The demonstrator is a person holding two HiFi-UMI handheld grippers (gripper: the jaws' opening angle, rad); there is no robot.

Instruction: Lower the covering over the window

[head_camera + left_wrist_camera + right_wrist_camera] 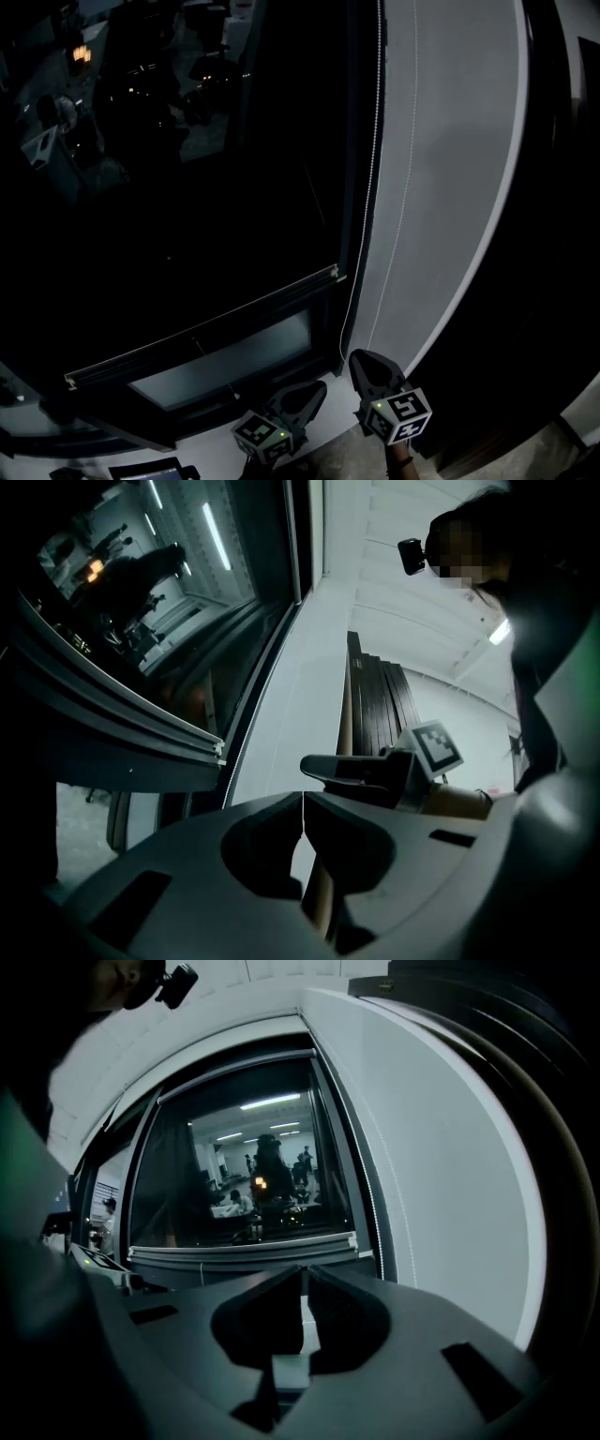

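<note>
Approach step, I judge: left gripper (309, 392) and right gripper (367, 367) both have jaws closed on nothing beside the window (169, 187), whose covering's bottom rail (202, 330) hangs low with glass (225, 361) bare beneath, so next I need open jaws on the bead chain (375, 141).

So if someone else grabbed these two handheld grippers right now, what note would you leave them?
Left gripper: jaws shut, empty.
Right gripper: jaws shut, empty, close to the lower end of the white bead chain but not gripping it.
Dark glass window: a pale horizontal rail crosses it low down, with a lighter pane beneath.
Done: unclear in the dark how much of the window is covered.
Left: probably grip the chain and pull until the rail reaches the bottom.
</note>
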